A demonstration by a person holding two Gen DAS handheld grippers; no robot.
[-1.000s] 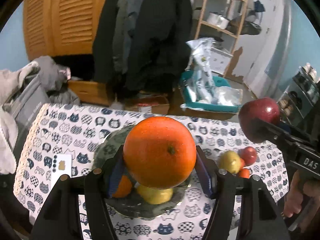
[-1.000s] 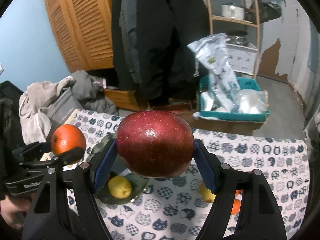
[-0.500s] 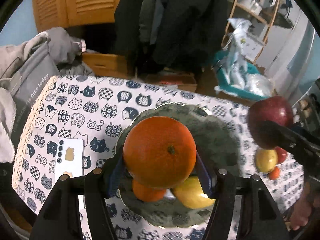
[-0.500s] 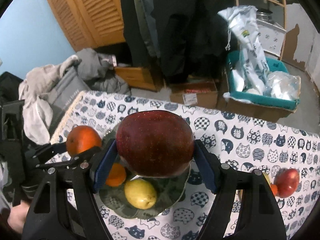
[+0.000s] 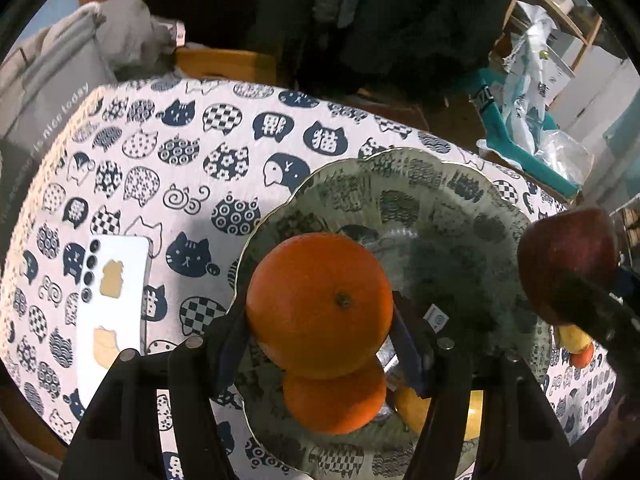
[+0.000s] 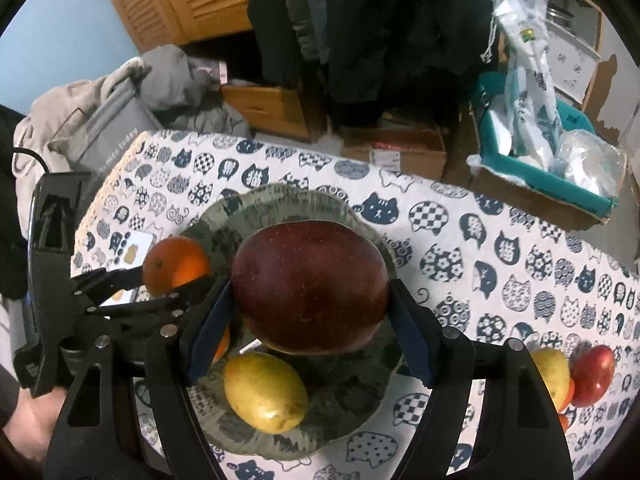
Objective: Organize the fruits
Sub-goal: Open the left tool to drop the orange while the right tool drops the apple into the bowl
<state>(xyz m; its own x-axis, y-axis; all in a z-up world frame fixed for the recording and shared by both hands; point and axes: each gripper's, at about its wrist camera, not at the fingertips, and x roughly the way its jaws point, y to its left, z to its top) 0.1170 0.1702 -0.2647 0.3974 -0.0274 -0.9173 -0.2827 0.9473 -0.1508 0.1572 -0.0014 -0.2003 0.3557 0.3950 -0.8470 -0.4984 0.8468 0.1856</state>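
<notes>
My left gripper (image 5: 320,320) is shut on a large orange (image 5: 319,304) and holds it above the green patterned plate (image 5: 408,196). A smaller orange (image 5: 334,404) and a yellow pear (image 5: 412,404) lie on the plate below it. My right gripper (image 6: 310,312) is shut on a dark red apple (image 6: 310,286), also above the plate (image 6: 280,208). The pear (image 6: 264,394) lies on the plate's near side. The left gripper with its orange (image 6: 174,266) shows at the left of the right wrist view, and the apple (image 5: 568,260) at the right of the left wrist view.
A white phone (image 5: 110,300) lies on the cat-print tablecloth (image 5: 180,152) left of the plate. A red apple (image 6: 592,374), a yellow fruit (image 6: 554,372) and a small orange fruit lie at the table's right. Clothes, boxes and a teal bin (image 6: 560,176) are beyond the far edge.
Both grippers have tilted down and moved closer over the plate with their fruits still held. The plate now fills more of both views.
</notes>
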